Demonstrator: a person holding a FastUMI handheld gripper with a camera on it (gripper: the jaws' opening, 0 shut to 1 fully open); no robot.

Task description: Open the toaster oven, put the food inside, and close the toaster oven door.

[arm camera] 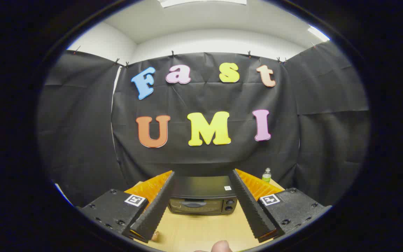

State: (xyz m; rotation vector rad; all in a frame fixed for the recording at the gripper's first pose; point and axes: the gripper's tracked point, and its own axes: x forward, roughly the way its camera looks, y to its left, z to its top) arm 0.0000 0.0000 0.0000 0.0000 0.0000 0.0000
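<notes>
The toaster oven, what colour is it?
Black, seen in the gripper view: toaster oven.

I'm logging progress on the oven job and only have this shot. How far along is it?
Nothing looks done yet: the toaster oven on the table has its door closed. In hand: the gripper is open, holding nothing, with the oven beyond its fingers. Left: open the door, put the food inside, close it. I can't identify the food here.

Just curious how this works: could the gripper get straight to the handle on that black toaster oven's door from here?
Probably yes. The gripper has its jaws open, and the black toaster oven sits beyond them with its door shut; bare wooden table lies between.
</notes>
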